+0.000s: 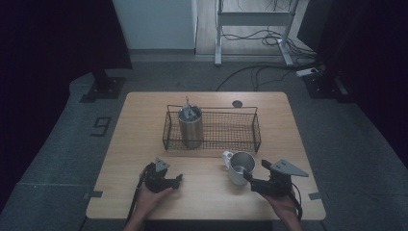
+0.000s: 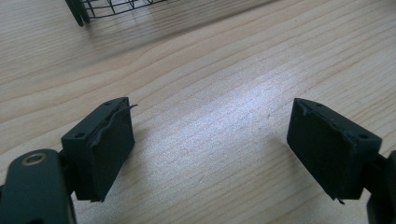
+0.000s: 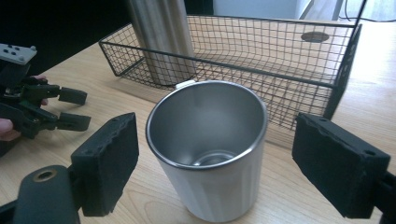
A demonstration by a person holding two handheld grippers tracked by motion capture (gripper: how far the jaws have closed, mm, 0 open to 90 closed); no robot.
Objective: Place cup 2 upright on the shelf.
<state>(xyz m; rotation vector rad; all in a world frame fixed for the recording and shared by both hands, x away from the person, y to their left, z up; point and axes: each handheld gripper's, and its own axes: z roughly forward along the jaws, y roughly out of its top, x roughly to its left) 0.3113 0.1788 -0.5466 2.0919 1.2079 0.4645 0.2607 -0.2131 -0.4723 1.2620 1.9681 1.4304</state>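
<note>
**A:** Nearest the front edge of the table point(image 1: 115, 192), what stands where?

**B:** The left gripper point(image 1: 179, 180) sits low over bare wood, jaws apart with nothing between them. In the left gripper view there is open board all around its pads point(image 2: 105, 149). The right gripper point(image 1: 254, 174) has its jaws spread on either side of the mug point(image 3: 208, 149), and neither pad presses on it.

**A:** And the mug itself?

**B:** It stands upright on the table, near the front right, just in front of the wire basket point(image 1: 255, 130). It is steel inside and looks empty.

**A:** Farther back?

**B:** The basket sits mid-table with a tall steel canister point(image 1: 190, 126) standing in its left end, while the rest of its floor is bare. Beyond it, a small dark disc point(image 1: 236, 103) lies near the far edge.
</note>
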